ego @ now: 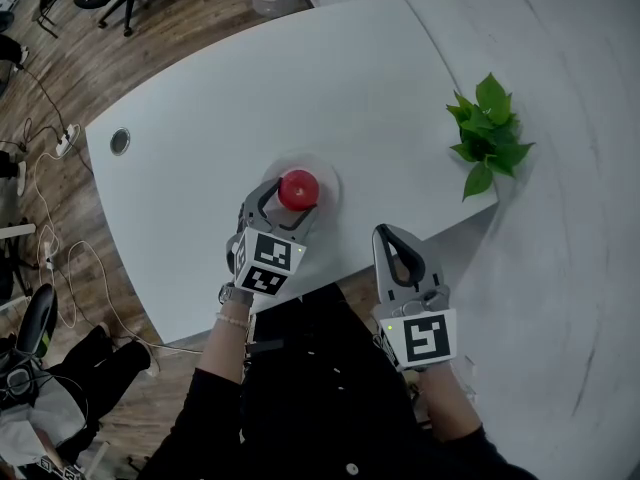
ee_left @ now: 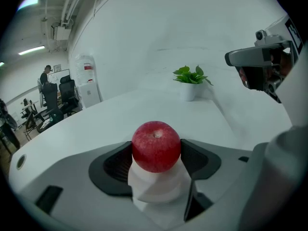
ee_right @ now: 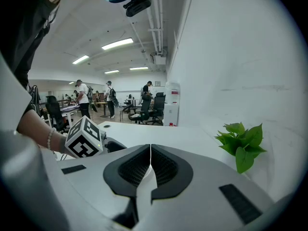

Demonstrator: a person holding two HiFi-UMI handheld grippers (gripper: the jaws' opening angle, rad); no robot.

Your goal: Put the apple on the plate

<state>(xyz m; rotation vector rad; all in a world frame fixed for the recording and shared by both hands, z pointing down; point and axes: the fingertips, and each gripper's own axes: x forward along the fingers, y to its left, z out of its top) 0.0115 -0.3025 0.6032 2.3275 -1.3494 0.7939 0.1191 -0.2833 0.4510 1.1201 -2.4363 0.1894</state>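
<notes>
L gripper (ego: 290, 203) has jaws clamped on both sides of red apple (ee_left: 156, 146), directly over white plate (ego: 331, 180) near table's (ego: 250, 98) front edge (touching plate or not: can't tell), while R gripper (ee_right: 150, 165) sits at that edge, jaws pressed together, empty.

apple (ee_left: 156, 146): glossy, smooth | table (ego: 250, 98): matt, smooth | floor (ego: 150, 43): wood planks
</notes>
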